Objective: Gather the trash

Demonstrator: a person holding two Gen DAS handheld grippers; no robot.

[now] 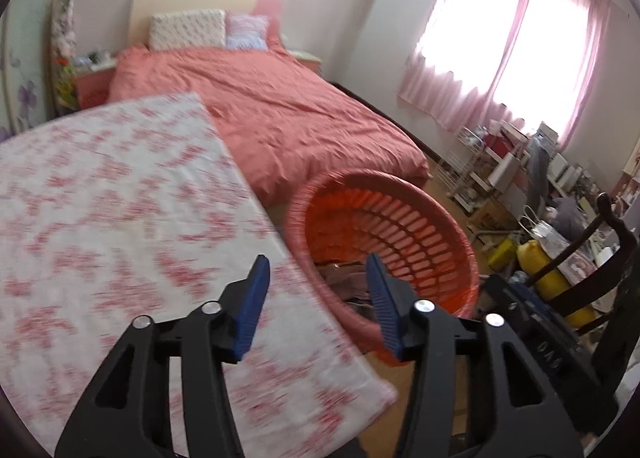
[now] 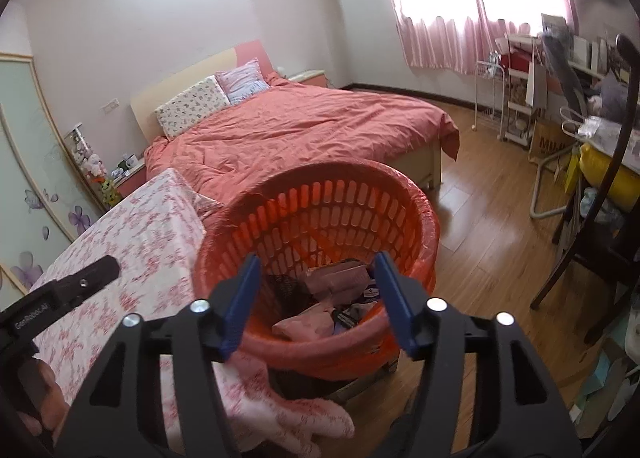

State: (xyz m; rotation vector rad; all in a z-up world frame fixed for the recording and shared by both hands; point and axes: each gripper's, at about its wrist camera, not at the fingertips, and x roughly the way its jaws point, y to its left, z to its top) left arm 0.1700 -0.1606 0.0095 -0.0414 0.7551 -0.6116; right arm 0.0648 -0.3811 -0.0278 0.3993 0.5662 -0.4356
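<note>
From your left wrist camera, your left gripper [image 1: 318, 270] hangs with its blue fingers spread and nothing between them, over the edge where the floral-covered table [image 1: 120, 217] meets the orange basket [image 1: 420, 225]. Motion blur smears the cloth, but no litter shows on the part of the table you can see. Low in the basket lie some brownish scraps, too blurred to name.

Over on your right wrist camera, your right gripper [image 2: 316, 270] is likewise released and empty, aimed straight down into the basket [image 2: 320, 197]. Inside sits the collected trash [image 2: 332, 298]: pinkish wrappers and a dark packet heaped at the bottom. Your left gripper's tip [image 2: 86, 278] pokes in above the table [image 2: 132, 242].

Judging by this, most collecting looks done; what remains, if anything, lies outside both views.
</note>
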